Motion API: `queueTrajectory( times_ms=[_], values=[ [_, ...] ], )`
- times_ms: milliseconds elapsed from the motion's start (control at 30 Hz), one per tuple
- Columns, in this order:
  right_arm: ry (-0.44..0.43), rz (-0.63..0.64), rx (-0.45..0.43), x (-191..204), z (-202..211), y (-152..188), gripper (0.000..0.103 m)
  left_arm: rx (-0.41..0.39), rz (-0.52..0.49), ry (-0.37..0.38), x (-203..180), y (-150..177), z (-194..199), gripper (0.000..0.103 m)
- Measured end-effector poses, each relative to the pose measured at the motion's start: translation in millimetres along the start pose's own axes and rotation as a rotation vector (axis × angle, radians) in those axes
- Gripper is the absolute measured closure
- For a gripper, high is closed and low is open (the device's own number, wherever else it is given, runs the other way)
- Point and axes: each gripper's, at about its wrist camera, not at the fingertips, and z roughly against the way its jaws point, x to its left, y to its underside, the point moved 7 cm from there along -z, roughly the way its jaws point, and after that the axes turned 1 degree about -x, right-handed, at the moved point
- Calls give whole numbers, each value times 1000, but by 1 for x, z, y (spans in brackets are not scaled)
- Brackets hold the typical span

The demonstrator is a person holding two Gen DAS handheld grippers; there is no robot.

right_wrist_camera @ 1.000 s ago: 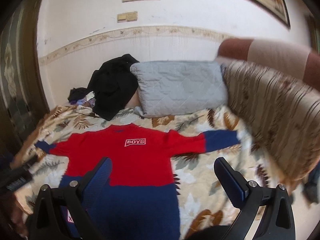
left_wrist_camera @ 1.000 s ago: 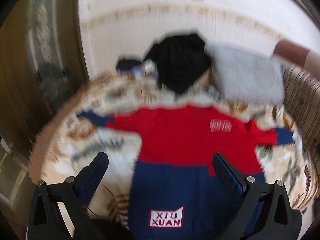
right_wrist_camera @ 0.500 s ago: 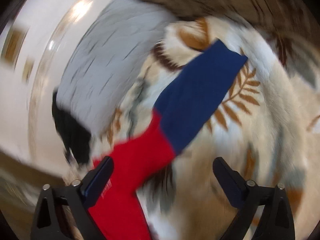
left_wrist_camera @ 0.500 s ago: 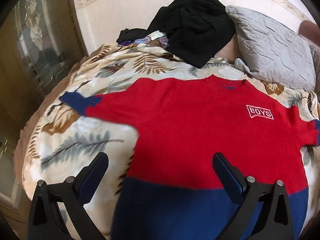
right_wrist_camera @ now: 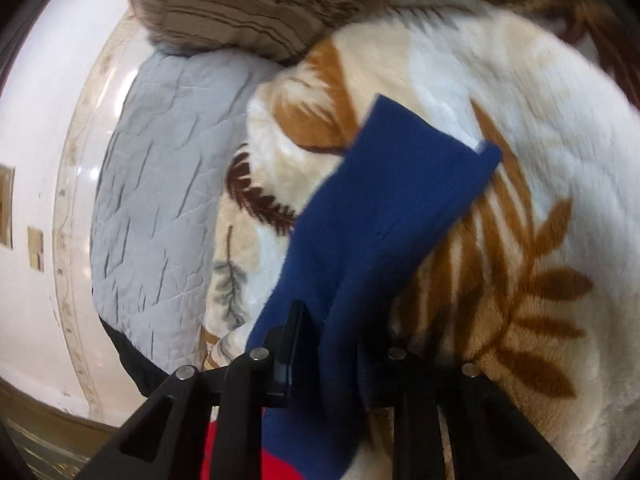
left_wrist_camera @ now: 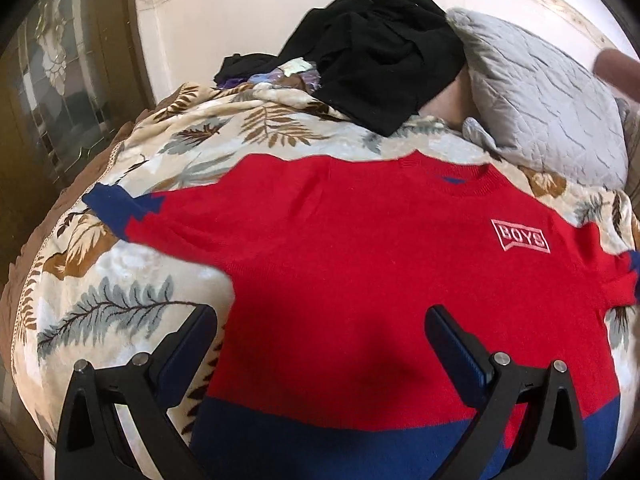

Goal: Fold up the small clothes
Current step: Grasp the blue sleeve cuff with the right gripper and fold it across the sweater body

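A small red sweater (left_wrist_camera: 360, 264) with a navy hem, navy cuffs and a white BOYS patch lies flat, front up, on a leaf-print blanket (left_wrist_camera: 120, 288). My left gripper (left_wrist_camera: 320, 344) is open and empty, hovering over the sweater's lower left body. Its far sleeve ends in a navy cuff (left_wrist_camera: 108, 204). In the right wrist view my right gripper (right_wrist_camera: 336, 356) is shut on the sweater's navy sleeve (right_wrist_camera: 384, 216), whose cuff end trails away over the blanket (right_wrist_camera: 540, 160).
A grey quilted pillow (left_wrist_camera: 540, 96) and a heap of black clothes (left_wrist_camera: 380, 52) lie at the bed's head by the white wall. A brown striped cushion (right_wrist_camera: 260, 4) sits beyond the sleeve. A glazed door (left_wrist_camera: 60, 80) stands left of the bed.
My right gripper has closed on the navy sleeve, which it was open above half a second ago. My left gripper has stayed open and held nearly still over the sweater.
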Motion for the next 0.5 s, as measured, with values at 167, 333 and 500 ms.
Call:
queueTrajectory(
  times_ms=[167, 333, 500],
  values=[
    [-113, 203, -32, 76, 34, 19, 87, -58, 34, -31, 13, -14, 11, 0],
    [-263, 374, 91, 170, 52, 100, 87, -121, 53, -101, 37, -28, 27, 0],
    [-380, 491, 310, 248, 30, 234, 87, -193, 68, -195, 72, -36, 41, 0]
  ],
)
